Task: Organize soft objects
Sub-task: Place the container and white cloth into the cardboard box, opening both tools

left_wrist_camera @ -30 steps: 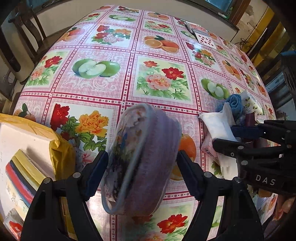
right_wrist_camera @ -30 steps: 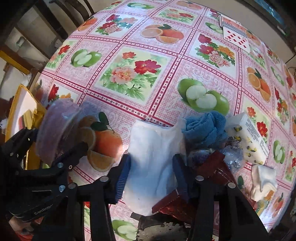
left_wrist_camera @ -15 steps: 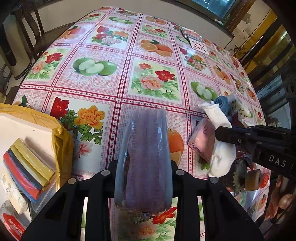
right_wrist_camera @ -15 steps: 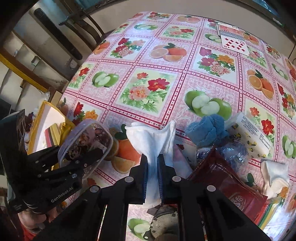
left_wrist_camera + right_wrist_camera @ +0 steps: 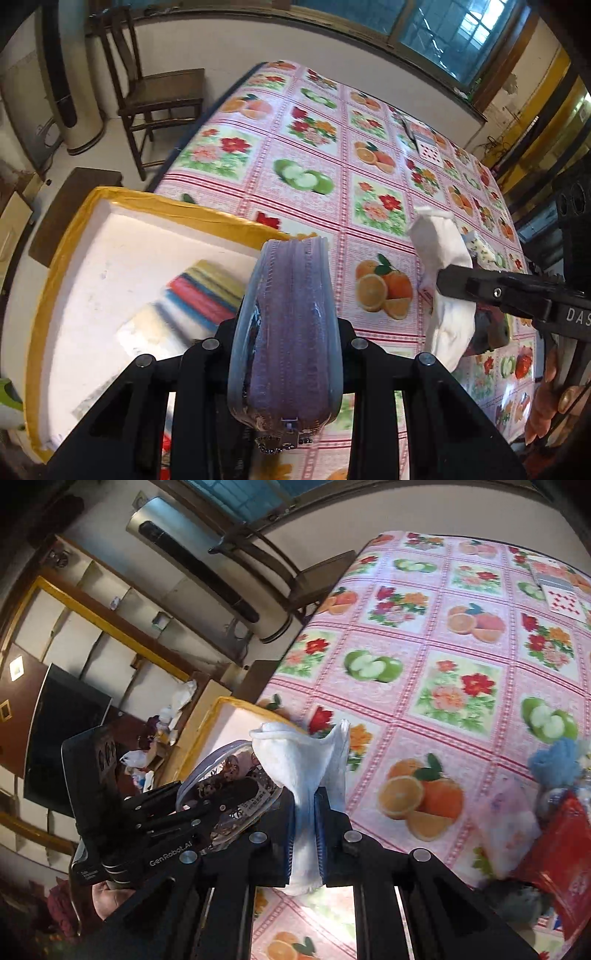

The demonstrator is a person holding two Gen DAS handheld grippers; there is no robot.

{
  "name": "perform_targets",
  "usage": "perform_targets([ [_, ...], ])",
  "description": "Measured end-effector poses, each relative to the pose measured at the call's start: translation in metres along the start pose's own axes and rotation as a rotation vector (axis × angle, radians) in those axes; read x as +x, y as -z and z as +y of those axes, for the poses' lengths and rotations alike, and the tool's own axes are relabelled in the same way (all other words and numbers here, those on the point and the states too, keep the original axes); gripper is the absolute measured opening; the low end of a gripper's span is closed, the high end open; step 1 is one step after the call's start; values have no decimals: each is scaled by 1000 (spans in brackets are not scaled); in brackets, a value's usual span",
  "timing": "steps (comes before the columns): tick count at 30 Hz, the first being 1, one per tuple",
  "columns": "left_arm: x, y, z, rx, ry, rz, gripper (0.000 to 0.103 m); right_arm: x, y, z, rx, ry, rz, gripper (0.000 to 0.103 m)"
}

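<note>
The left tongs point(image 5: 284, 343) pinch a pouch point(image 5: 286, 332) that hides part of the box point(image 5: 110, 266), while the right tongs point(image 5: 306, 834) pinch a white cloth point(image 5: 306, 760) beside it.

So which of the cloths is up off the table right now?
The white cloth, clamped in the right gripper; the blue cloth lies bunched on the tablecloth.

A surface point(image 5: 369, 173) covered by a pink checked cloth printed with oranges, green apples and flowers. Playing cards point(image 5: 430, 149) lie spread near its far edge. A dark wooden chair point(image 5: 159, 99) stands on the floor just beyond the surface, beside a tall white floor-standing appliance point(image 5: 207, 565). A window point(image 5: 436, 33) runs along the far wall. White shelves with yellow trim point(image 5: 74, 627) line another wall.
</note>
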State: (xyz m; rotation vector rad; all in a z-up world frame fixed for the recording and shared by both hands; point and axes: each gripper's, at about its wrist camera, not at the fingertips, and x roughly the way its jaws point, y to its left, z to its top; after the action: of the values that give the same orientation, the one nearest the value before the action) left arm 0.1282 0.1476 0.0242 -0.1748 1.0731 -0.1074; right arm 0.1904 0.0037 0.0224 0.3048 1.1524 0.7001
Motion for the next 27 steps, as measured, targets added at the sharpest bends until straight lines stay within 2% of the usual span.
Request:
perform_targets([
  [5,-11,7,53,-73,-139,-44,29,50,-4,47,-27,-78,32,11],
  [10,-1,20,78,-108,-216,-19,30,108,3,72,-25,-114,90,15],
  [12,1,23,84,-121,-239,-8,37,126,8,78,-22,-155,118,19],
  [13,-1,25,86,-135,-244,-11,54,130,11,80,-18,-166,127,26],
  [14,-3,26,87,-148,-249,-25,65,131,14,81,-20,-168,131,28],
  [16,-13,28,87,-157,-252,-66,71,123,20,79,-33,-164,109,39],
  [18,-22,29,85,-164,-259,-98,74,104,23,71,-28,-191,68,46],
  [20,-31,29,79,-169,-244,-122,74,82,27,61,-15,-219,25,47],
  [24,-43,31,53,-143,-180,-155,76,33,40,41,-39,-195,-41,47],
  [26,-43,33,36,-126,-112,-154,77,4,48,26,-46,-160,-84,50],
  [27,-41,33,25,-113,-81,-145,77,-13,52,17,-55,-135,-107,55],
])
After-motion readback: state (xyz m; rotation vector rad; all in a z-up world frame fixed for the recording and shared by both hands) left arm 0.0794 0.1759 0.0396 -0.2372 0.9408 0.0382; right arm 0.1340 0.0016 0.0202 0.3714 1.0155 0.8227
